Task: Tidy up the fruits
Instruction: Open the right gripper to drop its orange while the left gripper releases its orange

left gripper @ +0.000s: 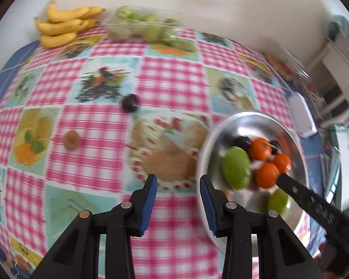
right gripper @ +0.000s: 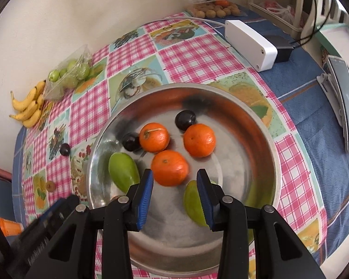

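Note:
A steel bowl (right gripper: 263, 125) on the checked tablecloth holds three oranges (right gripper: 169, 168), two green mangoes (right gripper: 123, 172) and two dark plums (right gripper: 185, 119). My right gripper (right gripper: 175, 197) is open and empty, hovering over the bowl's near side above an orange and a mango (right gripper: 193, 204). My left gripper (left gripper: 179, 202) is open and empty over the cloth, just left of the bowl (left gripper: 223, 127). A loose dark plum (left gripper: 130, 102) and a small brown fruit (left gripper: 71, 140) lie on the cloth ahead of it.
Bananas (left gripper: 60, 25) and a clear bag of green fruits (left gripper: 144, 26) lie at the far edge by the wall. A white box (right gripper: 251, 44) with a black adapter, a tray of small brown fruits (right gripper: 217, 9) and a phone stand (right gripper: 344, 102) sit to the right.

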The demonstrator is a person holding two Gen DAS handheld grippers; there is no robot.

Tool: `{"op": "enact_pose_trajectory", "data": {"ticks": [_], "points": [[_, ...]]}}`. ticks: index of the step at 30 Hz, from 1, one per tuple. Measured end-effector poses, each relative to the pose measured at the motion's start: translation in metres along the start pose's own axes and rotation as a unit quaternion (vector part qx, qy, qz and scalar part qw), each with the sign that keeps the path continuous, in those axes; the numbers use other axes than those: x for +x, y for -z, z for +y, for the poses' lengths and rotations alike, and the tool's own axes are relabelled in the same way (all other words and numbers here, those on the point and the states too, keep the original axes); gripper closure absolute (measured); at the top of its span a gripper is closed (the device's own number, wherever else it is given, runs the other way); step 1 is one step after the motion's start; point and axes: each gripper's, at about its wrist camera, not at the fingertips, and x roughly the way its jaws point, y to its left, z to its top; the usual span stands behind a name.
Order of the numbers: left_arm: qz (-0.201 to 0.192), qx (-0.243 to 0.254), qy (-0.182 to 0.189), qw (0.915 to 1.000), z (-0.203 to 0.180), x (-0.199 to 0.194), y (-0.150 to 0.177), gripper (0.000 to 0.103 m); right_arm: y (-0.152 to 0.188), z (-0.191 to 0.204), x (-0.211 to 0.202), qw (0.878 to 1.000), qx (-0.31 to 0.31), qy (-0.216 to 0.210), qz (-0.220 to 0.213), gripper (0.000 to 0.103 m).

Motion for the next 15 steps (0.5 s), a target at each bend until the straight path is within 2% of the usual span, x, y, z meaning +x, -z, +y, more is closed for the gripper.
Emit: {"op": "enact_pose_trajectory", "data": {"ticks": [3,8,15], "points": [[-0.002,-0.022,-0.007,0.9997,0.015,-0.001,-0.004,0.061,0.005,0.008,-0.001,1.0,-0.012,0.004,0.003,0.063],[-0.001,-0.045,0.001,0.999,0.028,-0.004,-0.008,0.061,0.011,0.018,-0.008,0.999,-0.031,0.02,0.0,0.063],[-0.003,-0.033,0.0,0.9995,0.02,-0.006,-0.008,0.061,0.011,0.021,-0.015,0.999,-0.033,0.025,-0.008,0.063]]}}
